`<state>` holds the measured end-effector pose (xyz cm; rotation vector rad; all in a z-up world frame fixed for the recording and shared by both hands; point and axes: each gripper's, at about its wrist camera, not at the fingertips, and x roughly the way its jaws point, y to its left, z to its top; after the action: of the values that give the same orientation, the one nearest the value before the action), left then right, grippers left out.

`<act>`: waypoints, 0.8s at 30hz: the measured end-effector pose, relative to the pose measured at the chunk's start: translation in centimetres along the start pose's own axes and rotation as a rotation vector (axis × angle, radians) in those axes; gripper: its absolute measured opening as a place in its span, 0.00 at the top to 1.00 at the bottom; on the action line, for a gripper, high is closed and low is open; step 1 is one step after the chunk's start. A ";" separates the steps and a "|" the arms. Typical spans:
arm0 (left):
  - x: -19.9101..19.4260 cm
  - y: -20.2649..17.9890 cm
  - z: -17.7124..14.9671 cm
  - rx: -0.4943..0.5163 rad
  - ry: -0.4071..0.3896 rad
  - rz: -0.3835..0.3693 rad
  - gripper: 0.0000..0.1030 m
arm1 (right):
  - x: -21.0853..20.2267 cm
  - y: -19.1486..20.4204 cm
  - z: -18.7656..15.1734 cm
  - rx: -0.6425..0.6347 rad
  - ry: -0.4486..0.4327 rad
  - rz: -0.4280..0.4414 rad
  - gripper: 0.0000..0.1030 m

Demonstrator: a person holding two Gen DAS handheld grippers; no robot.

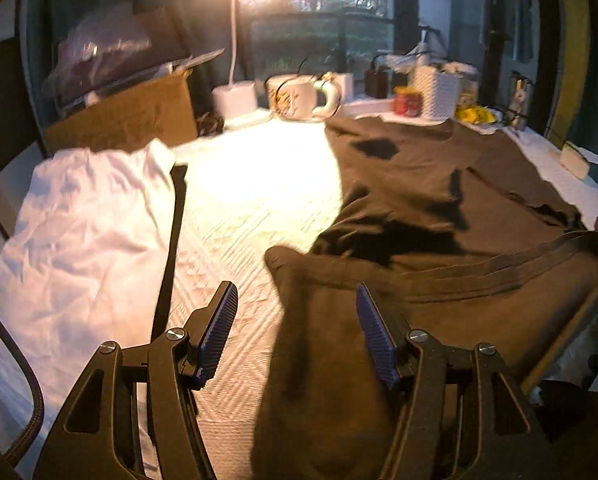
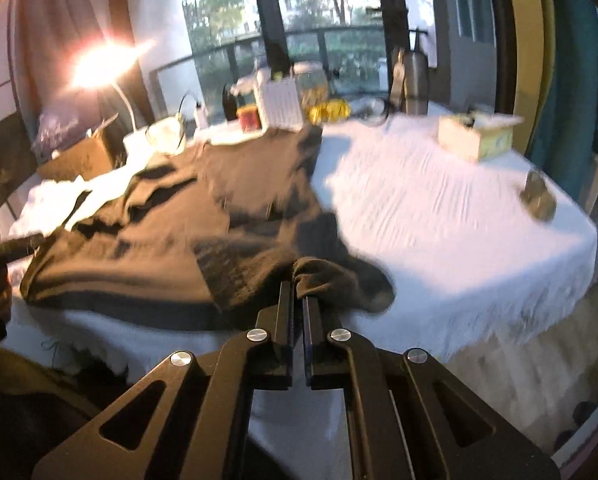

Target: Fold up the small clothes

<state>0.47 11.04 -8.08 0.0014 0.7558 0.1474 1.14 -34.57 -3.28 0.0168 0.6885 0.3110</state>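
Brown cloth, a small garment [image 2: 171, 240], lies spread but rumpled across the middle of the bench [image 2: 439, 216], which is covered in a white sheet; we judge the fold as only just begun, since no clean crease or tidy stack of this piece shows yet. Our right tool [image 2: 297, 300] is pinched tight on a bunched corner of the garment at its near edge. Our left tool [image 1: 297, 332] stands apart, its blue pads [image 1: 219, 332] either side of the garment's near left corner without pressing on it, so that corner is not yet gripped. What is left, as we read it: take hold on the left, lift both corners and lay the cloth over itself, then smooth. White fabric [image 1: 83, 232] lies crumpled at the far left, beside a cardboard box [image 1: 131, 116]; a mug [image 1: 299, 96] and a lamp [image 1: 235, 96] stand behind
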 end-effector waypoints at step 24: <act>3.2 -0.1 0.5 -0.018 0.089 -0.111 0.66 | 5.6 -3.1 6.5 -0.045 -0.035 -0.097 0.41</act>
<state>3.13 11.38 -9.88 -0.0645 0.8410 0.0483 10.14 -35.37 -2.13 -0.0539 0.6453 0.2322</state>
